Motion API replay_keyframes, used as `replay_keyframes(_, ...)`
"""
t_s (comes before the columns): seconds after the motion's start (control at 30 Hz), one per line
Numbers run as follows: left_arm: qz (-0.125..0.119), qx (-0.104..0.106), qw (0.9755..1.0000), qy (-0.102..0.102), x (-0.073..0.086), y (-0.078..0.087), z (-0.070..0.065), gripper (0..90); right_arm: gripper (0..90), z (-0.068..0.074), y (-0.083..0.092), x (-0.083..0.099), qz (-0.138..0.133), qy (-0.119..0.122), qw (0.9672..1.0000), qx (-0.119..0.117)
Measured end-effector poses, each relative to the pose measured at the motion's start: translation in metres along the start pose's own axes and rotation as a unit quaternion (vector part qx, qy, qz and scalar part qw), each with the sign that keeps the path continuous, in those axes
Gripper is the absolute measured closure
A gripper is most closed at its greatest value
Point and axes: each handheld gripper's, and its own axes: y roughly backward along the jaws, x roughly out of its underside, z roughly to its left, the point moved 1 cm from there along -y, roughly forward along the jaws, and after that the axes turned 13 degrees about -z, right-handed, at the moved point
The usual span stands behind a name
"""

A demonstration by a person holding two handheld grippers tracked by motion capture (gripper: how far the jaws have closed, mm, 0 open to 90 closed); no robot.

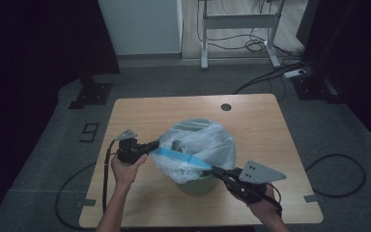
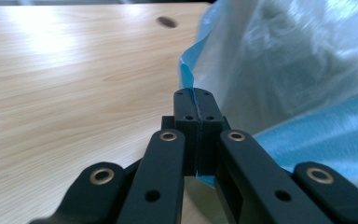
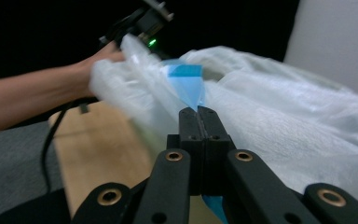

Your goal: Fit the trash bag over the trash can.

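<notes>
- Black jaws of our right gripper (image 3: 198, 111) press flat together on the blue drawstring (image 3: 186, 86) of a clear plastic bag (image 3: 279, 121), as the right gripper view shows close up.
- Our left gripper (image 2: 196, 93) is likewise clamped tight, pinching the blue hem where it folds at the bag's edge, just above the wooden table (image 2: 65, 84).
- From the high view, we hold the blue strip (image 1: 178, 157) taut between the left gripper (image 1: 150, 146) and the right gripper (image 1: 216, 170), stretched across the near side of the bag (image 1: 198, 145).
- The bag sits puffed up over a small bin (image 1: 200, 184) near the middle of the table (image 1: 265, 121); the bin's rim peeks out at the far side and its wall below the plastic.
- We judge the step in hand to be drawing the bag's mouth shut, or fitting its hem around the bin; which of the two we cannot tell.
- Next, we judge, both hands must move in step, keeping even tension so the thin plastic neither tears nor slips free.
- No brand or label can be read on bag or bin. The one legible mark is a figure "9" (image 1: 90, 131) taped on the grey floor left of the table.
</notes>
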Motion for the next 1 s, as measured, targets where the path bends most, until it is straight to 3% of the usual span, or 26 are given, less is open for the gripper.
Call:
replay_keyframes(0.1,0.004,0.001,0.9999,-0.016,-0.002,0.001,-0.008,89.5,88.8,0.008,0.009,0.011,0.000,0.000,0.9998,-0.022)
replay_keyframes(0.37,-0.004,0.018,0.9998,-0.008,0.007,0.012,-0.011,89.5,88.7,0.018,0.011,0.034,0.006,-0.023,0.9983,-0.053)
replay_keyframes(0.53,0.006,0.027,0.9996,-0.006,0.013,0.014,-0.014,89.5,88.6,0.020,0.005,0.049,0.029,-0.029,0.9971,-0.064)
replay_keyframes(0.7,0.038,0.019,0.9990,-0.018,0.019,0.010,-0.017,89.4,88.5,0.012,-0.001,0.070,0.067,-0.043,0.9953,-0.055)
replay_keyframes(1.0,0.059,0.019,0.9981,-0.006,0.029,-0.004,-0.012,89.3,88.0,-0.009,-0.007,0.105,0.104,-0.077,0.9911,-0.031)
